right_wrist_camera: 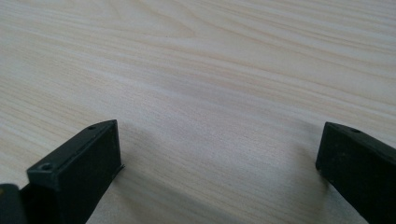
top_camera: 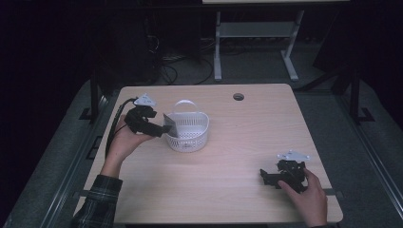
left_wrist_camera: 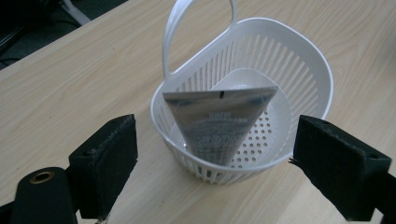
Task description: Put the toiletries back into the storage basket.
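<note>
My left gripper [top_camera: 164, 128] sits just beside the basket [top_camera: 190, 137] on its left, pointed at it, and from the left gripper view its jaws stand spread wide with nothing between the pads. The tube [left_wrist_camera: 219, 123] is in the basket [left_wrist_camera: 308, 70]: a silver, flat-ended tube standing on its narrow end on the perforated floor, its wide crimped end up and level with the rim, leaning toward the near wall. It touches neither of my pads; I see it framed in the gap between them, a little beyond their tips. In the high view the tube [top_camera: 169, 124] shows as a grey flap at the basket's left rim, close to my jaw tips. The basket is white, slotted, with its thin handle raised upright, and it rests on the left half of the table [top_camera: 247, 137]. My right gripper [top_camera: 266, 176] lies well apart from all that, low on the table near the front right corner, with my hand [top_camera: 309, 194] over its back. From the right gripper view its jaws are also spread wide, over bare wood grain [right_wrist_camera: 210, 93].
</note>
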A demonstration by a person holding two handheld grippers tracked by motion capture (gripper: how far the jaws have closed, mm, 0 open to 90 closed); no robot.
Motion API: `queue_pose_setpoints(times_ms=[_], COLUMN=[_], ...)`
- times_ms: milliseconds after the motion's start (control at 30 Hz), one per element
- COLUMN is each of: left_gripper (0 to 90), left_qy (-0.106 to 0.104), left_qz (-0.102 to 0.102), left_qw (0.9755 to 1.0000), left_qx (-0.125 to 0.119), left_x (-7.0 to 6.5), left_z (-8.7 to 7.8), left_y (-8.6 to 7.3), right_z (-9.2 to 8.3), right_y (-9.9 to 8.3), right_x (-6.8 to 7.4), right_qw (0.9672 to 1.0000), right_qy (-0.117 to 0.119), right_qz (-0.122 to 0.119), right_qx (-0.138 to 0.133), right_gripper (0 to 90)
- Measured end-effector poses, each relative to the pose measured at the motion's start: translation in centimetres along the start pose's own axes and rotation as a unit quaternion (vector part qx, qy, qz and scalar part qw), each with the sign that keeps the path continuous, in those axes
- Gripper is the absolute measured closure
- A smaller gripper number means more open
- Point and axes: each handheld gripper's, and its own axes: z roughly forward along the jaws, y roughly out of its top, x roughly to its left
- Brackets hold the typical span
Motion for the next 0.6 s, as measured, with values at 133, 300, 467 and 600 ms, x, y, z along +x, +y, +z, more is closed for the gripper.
queue_pose_setpoints(times_ms=[133,300,467,600], left_gripper=[13.1,13.2,13.3,13.4], left_qy=[0.006,0.008,0.009,0.011], left_qz=[-0.001,0.002,0.001,-0.001], left_qw=[1.0,0.9999,0.9999,0.9999], left_qx=[-0.006,-0.007,-0.011,-0.013], left_x=[0.0,-0.3,-0.6,-0.9], left_z=[-0.8,-1.5,-2.1,-2.6], left_y=[-0.5,-1.1,-1.9,-2.8], right_z=[0.0,0.0,0.0,0.0], right_y=[0.0,0.0,0.0,0.0], right_x=[0.0,0.0,0.0,0.0], right_qw=[1.0,1.0,1.0,1.0], right_qy=[0.0,0.0,0.0,0.0], right_qz=[0.0,0.0,0.001,0.0], right_qx=[0.0,0.0,0.0,-0.001], right_gripper=[0.0,0.0,0.0,0.0])
